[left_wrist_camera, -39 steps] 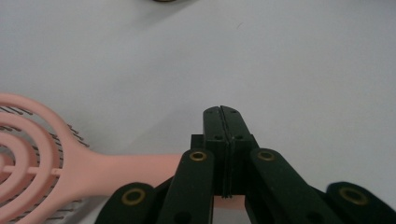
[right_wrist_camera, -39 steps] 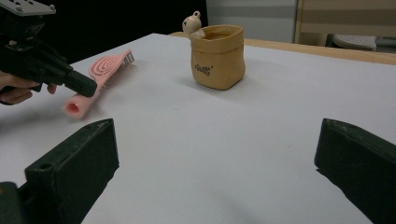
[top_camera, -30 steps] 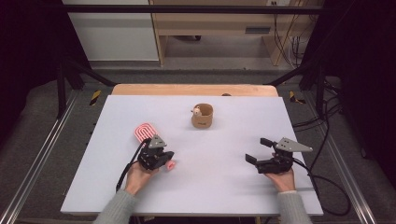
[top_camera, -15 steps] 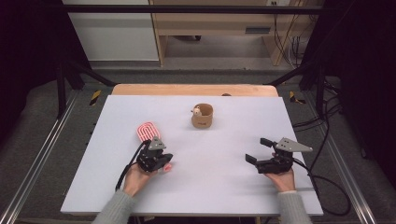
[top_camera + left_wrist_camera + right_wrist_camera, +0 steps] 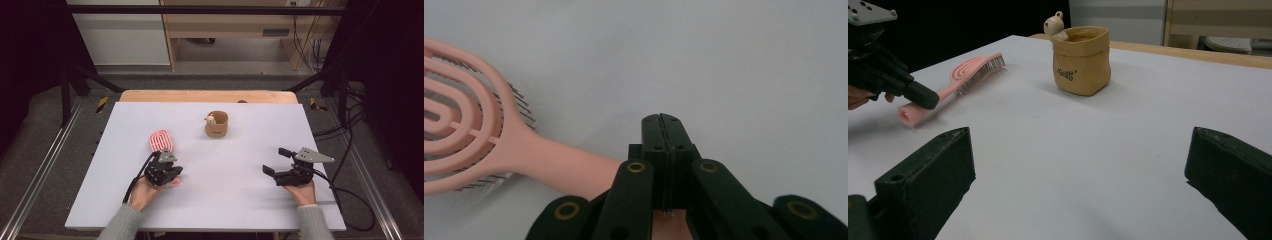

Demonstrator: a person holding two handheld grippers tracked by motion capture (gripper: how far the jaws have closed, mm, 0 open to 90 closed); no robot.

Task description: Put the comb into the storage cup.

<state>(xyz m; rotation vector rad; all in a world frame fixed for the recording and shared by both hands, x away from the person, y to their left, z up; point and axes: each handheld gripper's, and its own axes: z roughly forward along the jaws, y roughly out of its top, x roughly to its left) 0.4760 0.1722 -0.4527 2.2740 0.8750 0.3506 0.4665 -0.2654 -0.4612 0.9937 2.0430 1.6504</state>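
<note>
Describing the brush: a pink vented hairbrush (image 5: 161, 141) lies flat on the white bench (image 5: 240, 200), on the left half, its looped head pointing away from the person and its handle end pointing back toward them.
Left tool: the left tool (image 5: 661, 122) sits just beside the handle, above its near end; its two black jaws are pressed together with nothing between them, and the handle runs past on their left side.
Doing the step well: I judge the step to be picking up the brush. The jaws need to part first, then straddle the handle across its width, partway along, so that the heavier head does not tip down.
Left hand pose: the hand (image 5: 145, 192) comes in low from the near edge, wrist close to the bench, tool angled forward and down.
Right tool: the right tool (image 5: 278, 161) rests well apart on the right side, jaws spread wide, holding nothing.
Beyond: a small tan pouch-shaped cup (image 5: 216, 124) with a bear figure on its rim stands upright near the far middle.
</note>
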